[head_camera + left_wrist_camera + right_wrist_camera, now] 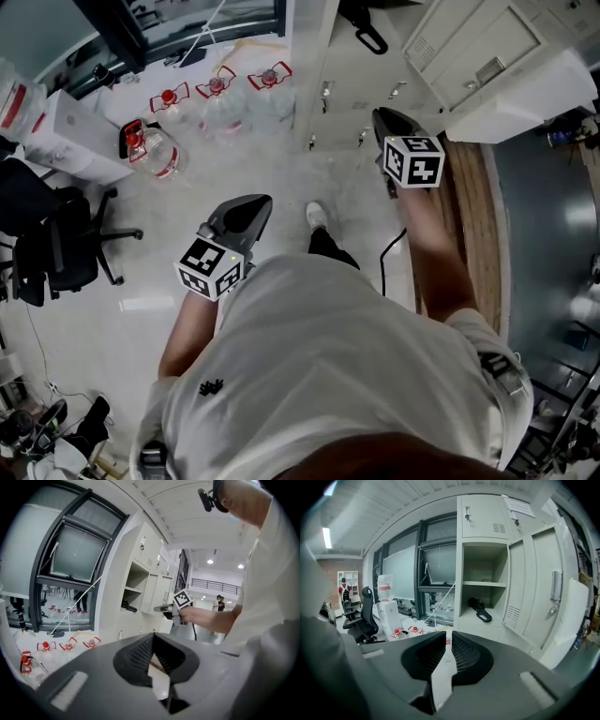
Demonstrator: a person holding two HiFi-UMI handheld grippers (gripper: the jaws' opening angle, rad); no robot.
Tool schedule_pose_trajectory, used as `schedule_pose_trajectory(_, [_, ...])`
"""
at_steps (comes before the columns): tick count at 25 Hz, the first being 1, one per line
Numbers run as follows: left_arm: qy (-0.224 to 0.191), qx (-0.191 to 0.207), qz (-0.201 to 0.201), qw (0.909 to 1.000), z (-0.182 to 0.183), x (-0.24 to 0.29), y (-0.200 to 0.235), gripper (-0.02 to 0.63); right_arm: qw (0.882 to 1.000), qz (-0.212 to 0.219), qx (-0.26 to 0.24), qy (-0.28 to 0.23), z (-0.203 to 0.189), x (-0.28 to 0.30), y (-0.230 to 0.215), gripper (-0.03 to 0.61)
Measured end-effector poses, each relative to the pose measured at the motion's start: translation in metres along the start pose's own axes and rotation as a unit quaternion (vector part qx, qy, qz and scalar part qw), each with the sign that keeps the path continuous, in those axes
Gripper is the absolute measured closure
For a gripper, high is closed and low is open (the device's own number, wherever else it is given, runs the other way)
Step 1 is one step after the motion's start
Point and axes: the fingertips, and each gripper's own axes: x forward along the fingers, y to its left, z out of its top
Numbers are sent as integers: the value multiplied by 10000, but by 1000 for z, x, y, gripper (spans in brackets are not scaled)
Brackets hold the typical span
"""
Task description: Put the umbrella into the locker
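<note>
- We see the umbrella (pixel 478 607) already lying on the lower shelf of the open locker (pixel 485 584). It is folded and black, and nothing has hold of it.
- Its long axis runs from the back of the shelf toward the front, with the loop handle nearest the opening.
- From our right gripper (pixel 448 639) the umbrella lies ahead, a little up and to the right, and well apart from the fingers (pixel 465 654).
- Those fingers stand almost together with only a thin slit between them, and nothing is in it.
- Our left gripper (pixel 152 640) hangs lower and farther from the locker. Its fingers (pixel 139 654) meet at the tips and hold nothing.
- In the left gripper view the umbrella (pixel 127 606) sits far ahead, beyond the right gripper.
- The right hand is the nearer one. We judge the placing done, so whatever remains is probably the door (pixel 536 590), which stands swung open just right of the compartment.
- The door's latch handle (pixel 555 592) faces us, on the right gripper's side.
- On the floor by the window lie several water bottles (pixel 217 89).
- An office chair (pixel 58 246) stands well off to our left, and a cable (pixel 386 255) trails by our shoe (pixel 317 216).
- None of these sit between the right gripper and the locker.
</note>
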Motion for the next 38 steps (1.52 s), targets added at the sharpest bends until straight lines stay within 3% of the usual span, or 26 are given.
schedule_pose_trajectory(19, [-138, 8, 43, 9999, -14, -37, -12, 558, 9995, 269, 123, -105, -30, -79, 59, 571])
schedule_pose_trajectory(38, [-169, -31, 67, 9998, -14, -40, -11, 558, 9985, 536, 38, -84, -36, -90, 86, 571])
